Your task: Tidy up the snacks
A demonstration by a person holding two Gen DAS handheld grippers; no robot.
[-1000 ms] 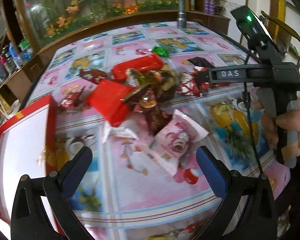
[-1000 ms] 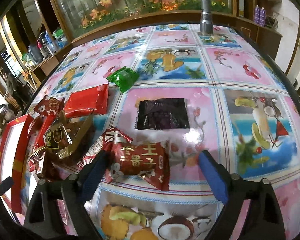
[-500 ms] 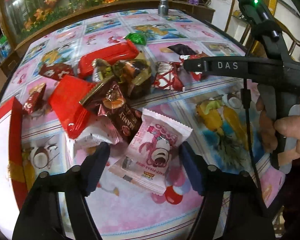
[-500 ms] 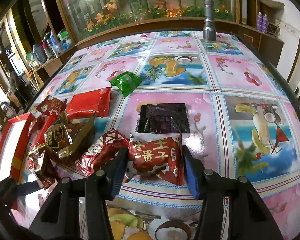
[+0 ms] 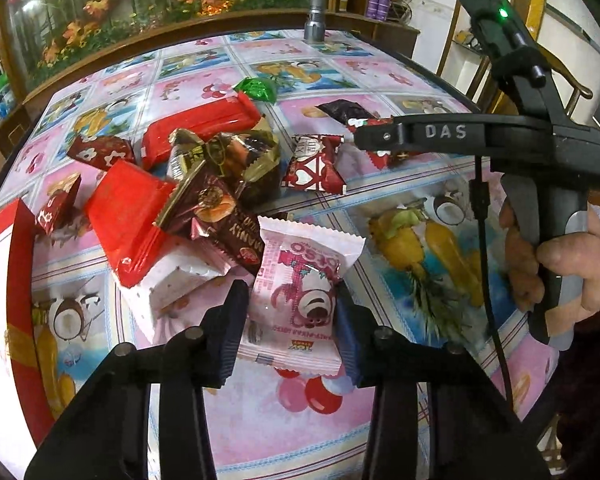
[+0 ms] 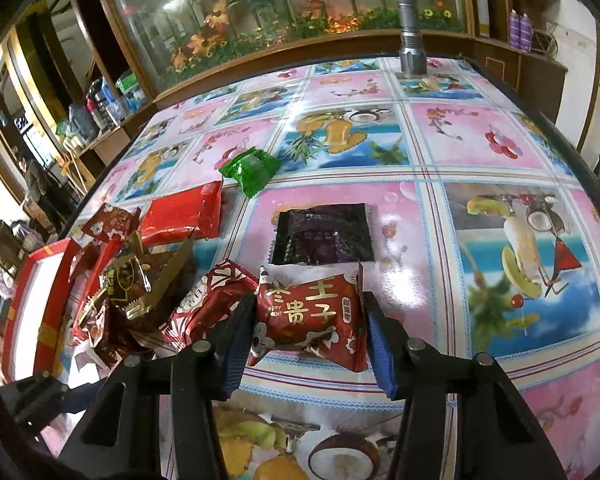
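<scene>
A pink snack packet [image 5: 296, 256] with a bear picture lies on the flowered tablecloth [image 5: 400, 380]. My left gripper [image 5: 290, 292] straddles it, its jaws closing, and both pads touch the packet's sides. In the right wrist view a dark red packet [image 6: 312, 316] with gold characters sits between the pads of my right gripper [image 6: 309, 302], which is shut on it. Both packets rest on the table. A hand [image 5: 572, 268] holds the right gripper's handle at the right of the left wrist view.
A pile of red and brown snack packets [image 5: 204, 200] lies just beyond the pink one. A red box [image 5: 20, 240] with a white inside stands at the left. A black packet [image 6: 326, 236], a green candy [image 6: 252, 170] and a metal flashlight [image 6: 410, 40] lie farther back.
Both grippers' jaws came in from wide open onto their packets. The left gripper moved forward up to the pink packet.
</scene>
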